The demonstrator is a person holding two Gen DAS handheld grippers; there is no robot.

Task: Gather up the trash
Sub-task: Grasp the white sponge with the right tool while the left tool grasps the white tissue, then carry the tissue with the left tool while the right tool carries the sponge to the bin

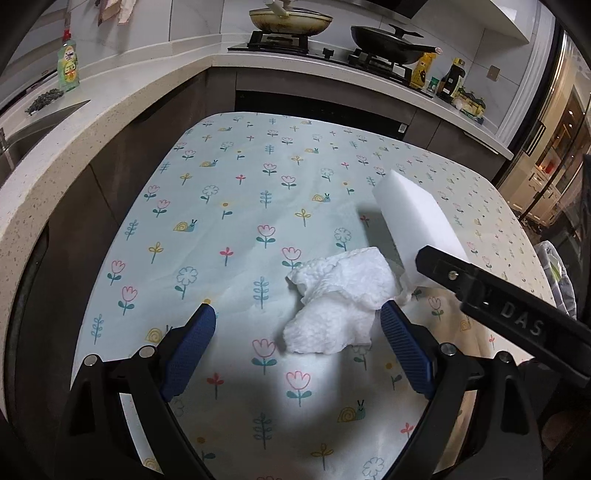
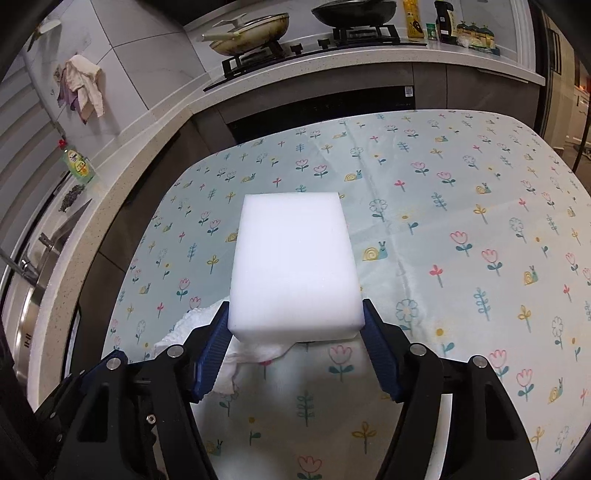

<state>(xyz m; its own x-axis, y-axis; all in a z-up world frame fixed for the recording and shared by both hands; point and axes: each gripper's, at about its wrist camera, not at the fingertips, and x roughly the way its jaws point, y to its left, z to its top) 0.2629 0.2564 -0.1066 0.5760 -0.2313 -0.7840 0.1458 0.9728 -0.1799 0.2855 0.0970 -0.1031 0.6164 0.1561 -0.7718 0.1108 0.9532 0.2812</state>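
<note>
A crumpled white paper towel (image 1: pixel 338 299) lies on the flowered tablecloth (image 1: pixel 236 206). My left gripper (image 1: pixel 297 326) is open, its blue fingers on either side of the towel's near end, low over the table. My right gripper (image 2: pixel 295 325) is shut on a white sponge block (image 2: pixel 295 266), which it holds just above the towel (image 2: pixel 192 325). In the left wrist view the sponge (image 1: pixel 417 229) shows at the right, with the right gripper's black finger (image 1: pixel 498 302) on it. The sponge hides part of the towel in the right wrist view.
The table stands against a kitchen counter (image 1: pixel 110 107) with a stove, a pale frying pan (image 1: pixel 290 20) and a black wok (image 1: pixel 388 40). A green dish-soap bottle (image 1: pixel 68 62) stands at the left, near a sink (image 2: pixel 33 280). Condiment bottles (image 1: pixel 450 79) stand at the right.
</note>
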